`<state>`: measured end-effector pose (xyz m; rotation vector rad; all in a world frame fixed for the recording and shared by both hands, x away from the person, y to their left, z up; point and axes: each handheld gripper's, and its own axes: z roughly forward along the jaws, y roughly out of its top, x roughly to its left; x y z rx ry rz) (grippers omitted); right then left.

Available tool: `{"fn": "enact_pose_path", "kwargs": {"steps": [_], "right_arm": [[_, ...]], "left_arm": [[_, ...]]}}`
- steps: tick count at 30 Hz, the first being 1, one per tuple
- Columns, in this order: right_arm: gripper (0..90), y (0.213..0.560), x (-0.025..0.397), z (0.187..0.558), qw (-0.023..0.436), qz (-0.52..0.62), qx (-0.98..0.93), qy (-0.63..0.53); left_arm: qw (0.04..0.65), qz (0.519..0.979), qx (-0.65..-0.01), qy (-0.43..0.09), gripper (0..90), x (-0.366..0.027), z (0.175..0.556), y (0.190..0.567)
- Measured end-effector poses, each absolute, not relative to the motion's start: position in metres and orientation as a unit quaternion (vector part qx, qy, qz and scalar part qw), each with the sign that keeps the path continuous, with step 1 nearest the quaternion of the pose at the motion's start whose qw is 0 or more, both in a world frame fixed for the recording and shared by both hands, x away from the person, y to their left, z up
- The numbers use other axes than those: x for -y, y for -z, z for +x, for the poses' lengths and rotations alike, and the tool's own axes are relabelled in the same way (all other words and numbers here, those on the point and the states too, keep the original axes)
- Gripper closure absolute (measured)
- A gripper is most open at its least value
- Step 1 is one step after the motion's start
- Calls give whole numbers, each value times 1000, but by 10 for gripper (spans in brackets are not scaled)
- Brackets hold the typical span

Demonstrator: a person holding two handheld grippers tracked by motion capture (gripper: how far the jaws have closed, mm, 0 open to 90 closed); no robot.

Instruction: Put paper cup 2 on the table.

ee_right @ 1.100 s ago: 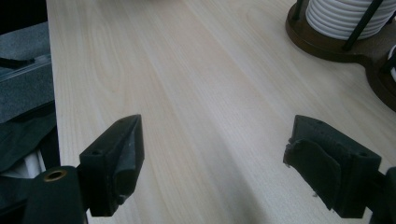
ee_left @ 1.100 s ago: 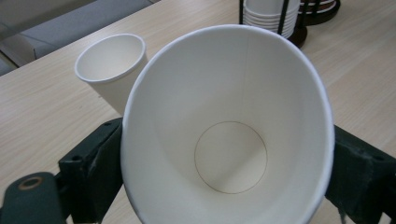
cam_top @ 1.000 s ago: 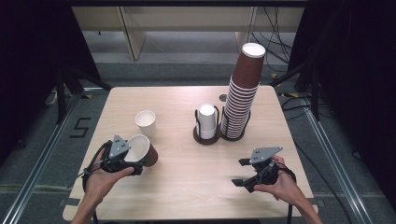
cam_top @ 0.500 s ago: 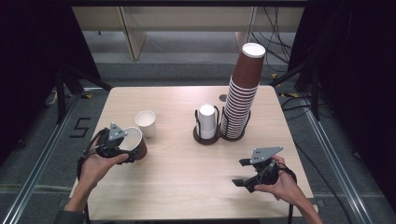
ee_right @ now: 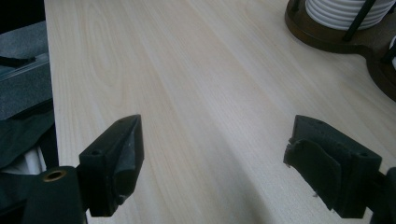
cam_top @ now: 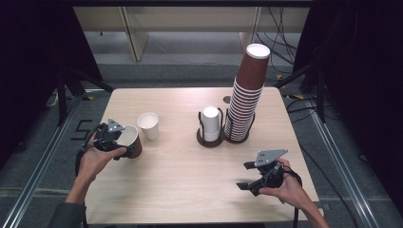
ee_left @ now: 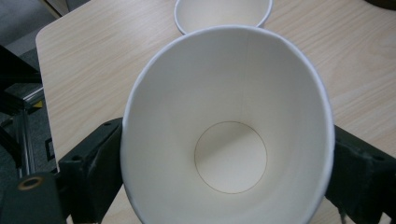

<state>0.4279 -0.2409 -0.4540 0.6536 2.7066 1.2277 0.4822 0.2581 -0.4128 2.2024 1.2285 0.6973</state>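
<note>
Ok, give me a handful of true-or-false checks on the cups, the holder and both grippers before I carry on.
1. The left gripper is closed on a brown paper cup. True.
2. The right gripper holds a cup. False: its jaws stand wide apart over bare table.
3. The held cup has liquid in it. False: the left gripper view shows a dry white inside down to the base.
4. A white cup stands upright on the table just beyond the held one. True.
5. The tall stack of brown cups lies on its side. False: it stands upside down in the holder.
</note>
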Motion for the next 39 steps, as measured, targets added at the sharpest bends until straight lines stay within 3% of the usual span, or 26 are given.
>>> {"fn": "enact_pose_path", "kwargs": {"steps": [22, 39], "right_arm": [[190, 457, 239, 427, 38, 218, -889, -400], [190, 457, 239, 427, 41, 214, -890, -401]], "left_arm": [[240, 797, -491, -255, 105, -272, 506, 425], [280, 771, -497, -283, 81, -271, 509, 437]]}}
